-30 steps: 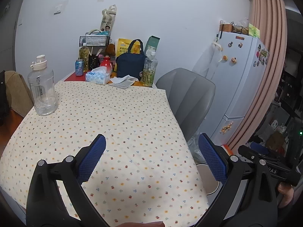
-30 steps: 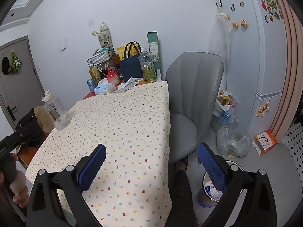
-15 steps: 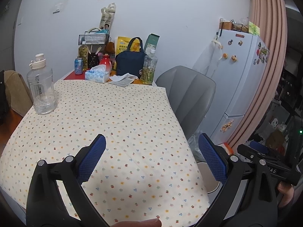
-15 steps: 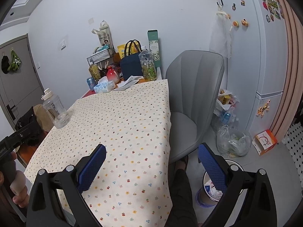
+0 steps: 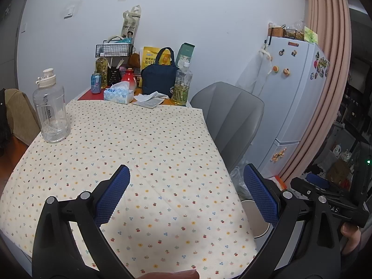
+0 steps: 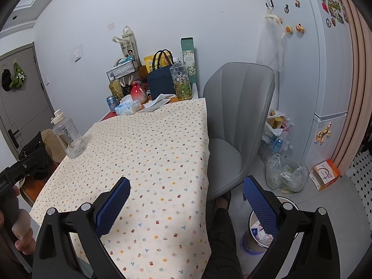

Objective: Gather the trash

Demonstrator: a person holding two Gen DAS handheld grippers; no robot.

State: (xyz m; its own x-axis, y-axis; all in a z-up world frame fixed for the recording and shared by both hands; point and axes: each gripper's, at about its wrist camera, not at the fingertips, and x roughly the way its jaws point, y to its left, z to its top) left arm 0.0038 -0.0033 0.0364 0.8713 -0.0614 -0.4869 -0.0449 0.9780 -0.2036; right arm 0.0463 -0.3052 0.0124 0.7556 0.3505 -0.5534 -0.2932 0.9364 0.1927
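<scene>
Cloth: a cream floral tablecloth [image 6: 158,153] covers the tabletop; its near and middle stretch carries no litter, only a clear water jug [image 5: 51,109] at the left edge.
Left tool: the left tool [image 5: 186,193] hangs released over the near cloth, blue pads wide apart, nothing between them.
Right tool: the right tool [image 6: 186,197] is likewise spread and empty, near the tabletop's right edge.
Trash left: a crumpled white tissue [image 5: 152,96] and a flat wrapper [image 5: 148,103] lie at the far end, beside the tissue box [image 5: 118,94].
Bin: a small floor bin [image 6: 260,232], already holding scraps, stands by the grey chair [image 6: 237,125].
Progress: judged mostly done on the near cloth; far-end pieces not yet collected.
</scene>
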